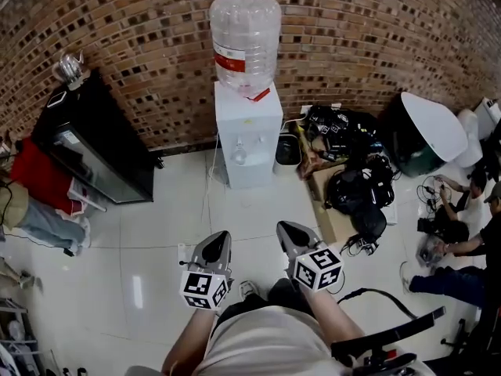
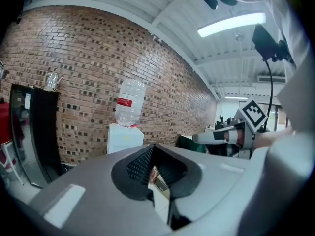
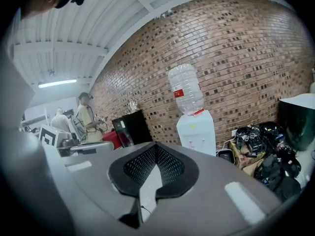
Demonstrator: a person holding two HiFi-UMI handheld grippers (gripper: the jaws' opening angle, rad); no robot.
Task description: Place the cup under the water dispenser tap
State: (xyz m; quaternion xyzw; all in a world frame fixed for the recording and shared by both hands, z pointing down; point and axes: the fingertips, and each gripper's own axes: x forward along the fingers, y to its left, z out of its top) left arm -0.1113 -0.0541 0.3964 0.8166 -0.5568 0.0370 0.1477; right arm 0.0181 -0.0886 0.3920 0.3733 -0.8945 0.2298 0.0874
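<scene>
Both tools were held out over the tile floor (image 1: 156,241), well short of the white water dispenser (image 1: 249,124) against the brick wall (image 1: 141,37). The left gripper (image 1: 221,238) and right gripper (image 1: 286,227) each had jaws closed tip to tip, nothing between them. A small clear cup (image 1: 239,156), faint at this range, appeared to sit in the recess on the dispenser's front.

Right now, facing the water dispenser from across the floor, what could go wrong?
Both the left gripper and the right gripper are shut and empty, so there is nothing to place. The thin cord on the floor left of the water dispenser, and the bags to its right, could catch a foot.
</scene>
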